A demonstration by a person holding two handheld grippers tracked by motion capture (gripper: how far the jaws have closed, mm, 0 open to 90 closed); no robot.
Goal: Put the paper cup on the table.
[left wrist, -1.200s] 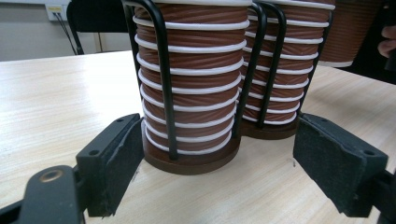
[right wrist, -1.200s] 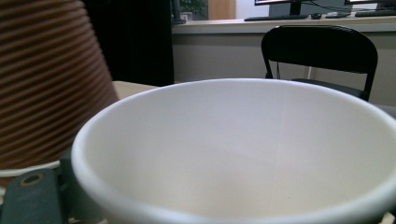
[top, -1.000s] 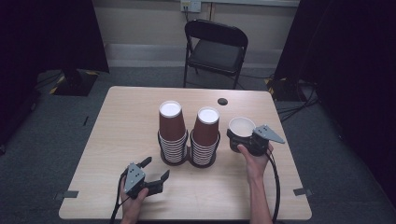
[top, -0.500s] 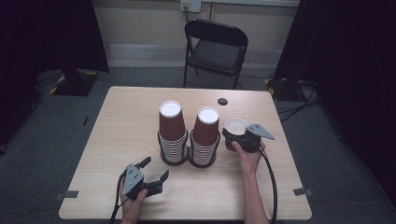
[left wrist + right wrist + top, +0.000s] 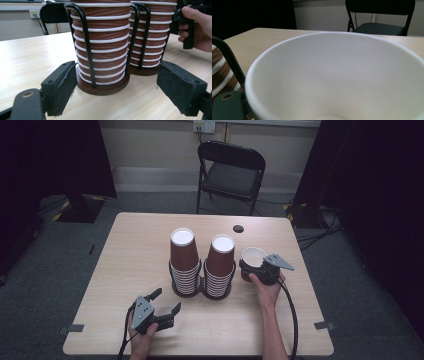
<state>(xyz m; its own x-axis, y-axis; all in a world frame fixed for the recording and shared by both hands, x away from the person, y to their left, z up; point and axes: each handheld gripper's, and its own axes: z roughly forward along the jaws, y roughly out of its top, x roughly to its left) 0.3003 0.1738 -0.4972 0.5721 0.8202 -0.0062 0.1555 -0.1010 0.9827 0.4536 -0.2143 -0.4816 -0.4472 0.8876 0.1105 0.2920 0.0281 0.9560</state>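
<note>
— While you scan from the left, what do you meet first?

— Low at the near edge of the worktop [image 5: 125, 250], the left gripper [image 5: 161, 311] rests with its jaws spread wide and nothing between them. It points toward the wire rack [image 5: 202, 292], and in the left gripper view that rack [image 5: 86, 47] stands just beyond the jaw pads.

— What does the rack hold?

— Two stacks of brown ribbed cups, side by side and upright: the left stack [image 5: 184, 262] and the right stack [image 5: 220, 266], each topped by a cup with a white inside.

— And further right?

— Just beside the right stack, the right gripper [image 5: 253, 266] is closed on a single cup [image 5: 253, 257], held upright with its mouth up, near the worktop. In the right gripper view the cup's white inside [image 5: 337, 82] sits close to the camera.

— Anything beyond?

— A small dark disc [image 5: 238, 228] lies on the far part of the worktop, and a black folding chair [image 5: 229, 175] stands behind.
</note>
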